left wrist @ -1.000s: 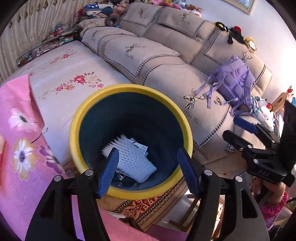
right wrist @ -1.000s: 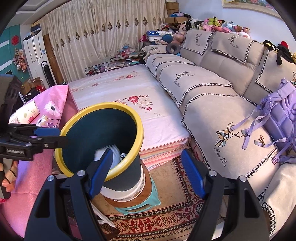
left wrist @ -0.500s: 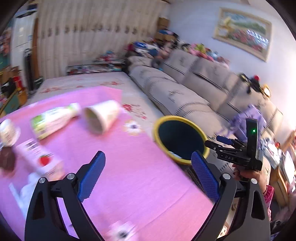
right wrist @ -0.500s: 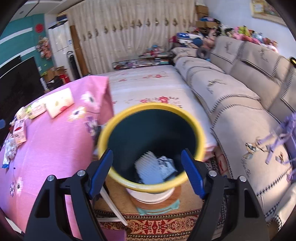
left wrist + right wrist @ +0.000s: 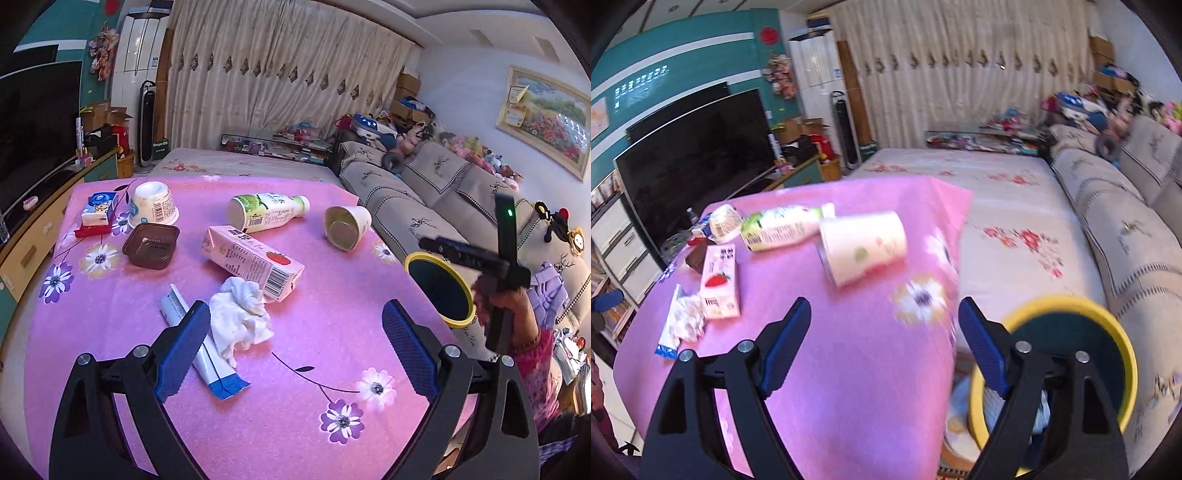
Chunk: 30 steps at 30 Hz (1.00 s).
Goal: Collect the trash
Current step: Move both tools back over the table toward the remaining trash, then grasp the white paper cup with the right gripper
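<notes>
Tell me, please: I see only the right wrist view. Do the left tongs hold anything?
Observer: No. The left tongs are open with nothing between them; they have just been opening.
Operator: Which trash is nearest to them?
Observer: A crumpled tissue, just beyond the left finger. It lies partly on a wrapper and against the carton.
Operator: Is the cup empty?
Observer: The cup lies on its side with its mouth toward the left camera, and it looks empty.
</notes>
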Motion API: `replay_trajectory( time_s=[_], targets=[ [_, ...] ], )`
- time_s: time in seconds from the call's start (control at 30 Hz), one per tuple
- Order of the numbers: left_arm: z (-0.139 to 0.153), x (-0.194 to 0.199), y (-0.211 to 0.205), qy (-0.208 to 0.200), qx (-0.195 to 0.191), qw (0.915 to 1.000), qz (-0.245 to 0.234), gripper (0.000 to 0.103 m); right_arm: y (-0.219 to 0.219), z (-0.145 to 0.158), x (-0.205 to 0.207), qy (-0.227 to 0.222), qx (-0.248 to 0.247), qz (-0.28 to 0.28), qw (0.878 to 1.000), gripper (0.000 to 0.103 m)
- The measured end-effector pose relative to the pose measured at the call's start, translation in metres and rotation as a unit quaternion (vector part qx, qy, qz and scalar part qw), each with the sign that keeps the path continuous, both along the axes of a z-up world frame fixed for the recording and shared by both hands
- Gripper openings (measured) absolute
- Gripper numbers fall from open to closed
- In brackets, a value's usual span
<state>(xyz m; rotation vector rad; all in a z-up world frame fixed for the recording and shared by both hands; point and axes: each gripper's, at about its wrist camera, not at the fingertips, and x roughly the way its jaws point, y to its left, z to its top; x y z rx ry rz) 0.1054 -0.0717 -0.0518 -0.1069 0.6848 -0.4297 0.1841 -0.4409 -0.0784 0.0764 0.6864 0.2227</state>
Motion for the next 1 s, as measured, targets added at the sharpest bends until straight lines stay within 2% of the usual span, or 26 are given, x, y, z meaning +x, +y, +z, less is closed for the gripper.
replay_trajectory(
  time_s=[0.13, 0.37, 0.77, 0.8, 0.83, 1.0],
  targets=[
    [-0.006, 0.004, -0.008, 0.005, -0.003, 1.0000, -0.003, 0.093, 0.022, 0.007, 0.041, -0.010, -0.010, 0.037, 0.999, 0.086],
    [-0.018, 0.018, -0.022, 0.023, 0.003, 0.9997, -0.007, 0.093, 0.042, -0.009, 0.099, 0.019, -0.026, 0.065, 0.997, 0.090],
    [-0.038, 0.039, -0.014, 0.049, -0.003, 0.9988, 0.000, 0.093, 0.044, -0.034, 0.127, 0.046, -0.031, 0.074, 0.996, 0.090],
    [-0.039, 0.039, -0.014, 0.050, -0.003, 0.9987, 0.000, 0.093, 0.043, -0.035, 0.126, 0.045, -0.028, 0.077, 0.996, 0.089],
    [-0.040, 0.040, -0.014, 0.051, -0.003, 0.9987, 0.000, 0.093, 0.043, -0.035, 0.126, 0.044, -0.024, 0.079, 0.996, 0.082],
    [-0.042, 0.040, -0.016, 0.054, -0.003, 0.9986, -0.003, 0.093, 0.056, -0.028, 0.114, 0.029, -0.042, 0.084, 0.995, 0.082]
  ],
)
